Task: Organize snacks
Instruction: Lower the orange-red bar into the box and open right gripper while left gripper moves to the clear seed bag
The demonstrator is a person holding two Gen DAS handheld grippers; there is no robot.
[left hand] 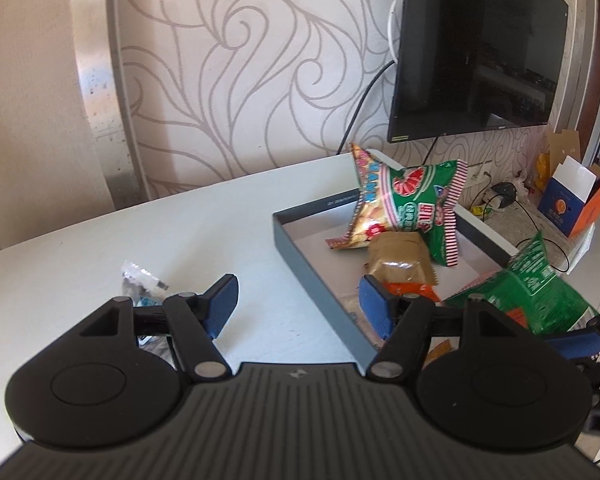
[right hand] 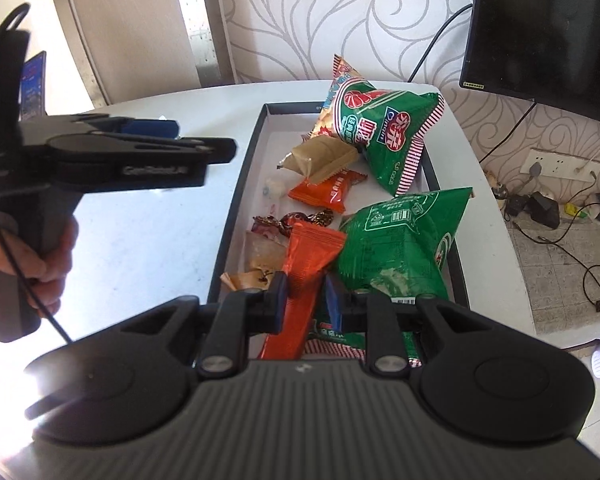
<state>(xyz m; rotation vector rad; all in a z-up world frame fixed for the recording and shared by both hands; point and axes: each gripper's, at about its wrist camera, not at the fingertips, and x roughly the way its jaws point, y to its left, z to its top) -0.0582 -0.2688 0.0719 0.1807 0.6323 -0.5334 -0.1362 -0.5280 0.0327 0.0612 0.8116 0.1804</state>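
A dark grey box [left hand: 312,276] [right hand: 236,208] on the white table [left hand: 120,240] holds snacks: two green puffy bags [right hand: 384,136] [right hand: 400,248], a gold bag [left hand: 364,204], a brown packet [left hand: 400,256] [right hand: 320,156], a small orange packet [right hand: 328,190] and several sweets. My right gripper [right hand: 306,300] is shut on a long orange packet [right hand: 304,276] over the box's near end. My left gripper [left hand: 300,304] is open and empty above the table, left of the box. A small clear packet [left hand: 142,280] lies on the table by its left finger.
A wall-mounted TV [left hand: 476,48] hangs behind the table with cables below it. Boxes [left hand: 568,196], a wall socket [right hand: 560,164] and chargers [right hand: 540,204] lie on the floor to the right. A hand [right hand: 40,264] holds the left gripper's handle.
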